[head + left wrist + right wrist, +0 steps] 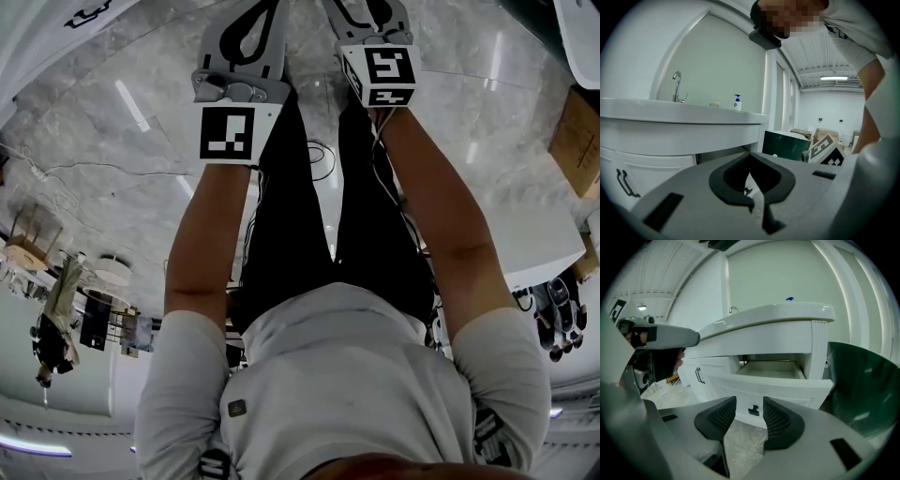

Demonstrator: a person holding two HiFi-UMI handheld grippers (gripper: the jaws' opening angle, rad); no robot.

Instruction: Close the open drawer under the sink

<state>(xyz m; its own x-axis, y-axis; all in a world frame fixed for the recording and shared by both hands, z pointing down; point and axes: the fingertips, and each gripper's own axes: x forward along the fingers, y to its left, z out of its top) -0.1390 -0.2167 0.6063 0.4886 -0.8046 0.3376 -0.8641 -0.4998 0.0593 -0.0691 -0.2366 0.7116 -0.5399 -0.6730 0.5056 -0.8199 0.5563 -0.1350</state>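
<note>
The white drawer (774, 389) under the sink (778, 317) stands pulled out, its inside bare and its small dark handle (753, 410) facing me. My right gripper (749, 405) hovers just in front of that handle, open, with a narrow gap and nothing between its pads. My left gripper (750, 157) is shut on nothing and points at the sink counter (679, 112) from lower down. In the head view both grippers, the left (267, 11) and the right (370, 11), reach forward at the top edge.
A dark green bin (862, 390) stands right beside the drawer. A cabinet door with a dark handle (699, 375) lies left of it. A faucet (677, 86) and soap bottle (737, 102) sit on the counter. Cardboard boxes (825, 136) stand further off.
</note>
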